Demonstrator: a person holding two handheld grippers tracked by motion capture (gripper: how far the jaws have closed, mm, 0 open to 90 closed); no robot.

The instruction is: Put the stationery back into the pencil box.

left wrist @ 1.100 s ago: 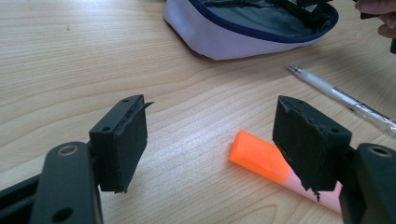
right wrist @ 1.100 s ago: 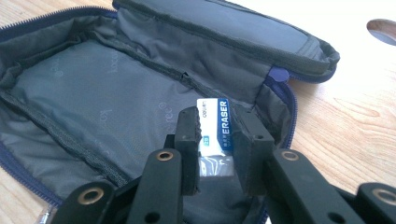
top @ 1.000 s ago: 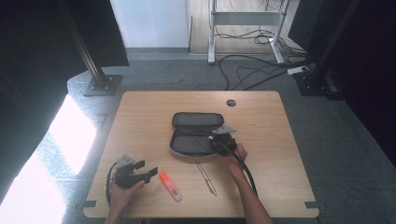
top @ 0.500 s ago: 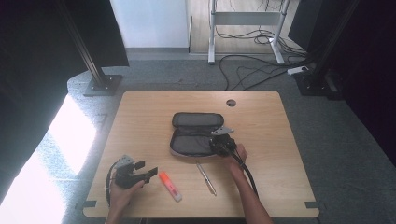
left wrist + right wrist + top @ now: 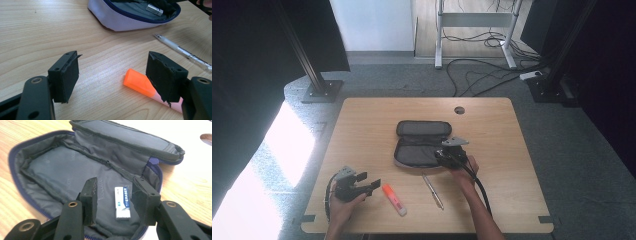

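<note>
Right gripper [image 5: 113, 195], jaws apart, hung over the open pencil case [image 5: 419, 145] holding an eraser [image 5: 122, 202]. Left gripper [image 5: 112, 75], jaws apart, faced the orange highlighter [image 5: 140, 82] beside a pen [image 5: 432, 191] on the worktop [image 5: 512, 190].

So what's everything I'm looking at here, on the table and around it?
pencil case: one, grey with blue zip, lying open mid-table
eraser: one, white with blue label, inside the pencil case
highlighter: one, orange cap, pale body, near front edge
pen: one, clear and silvery, right of the highlighter
table: one, light wood, round hole near its far edge
cables: several, dark, on the floor behind
left tongs: one, black, open, beside the highlighter
right tongs: one, black, open, over the eraser
</note>
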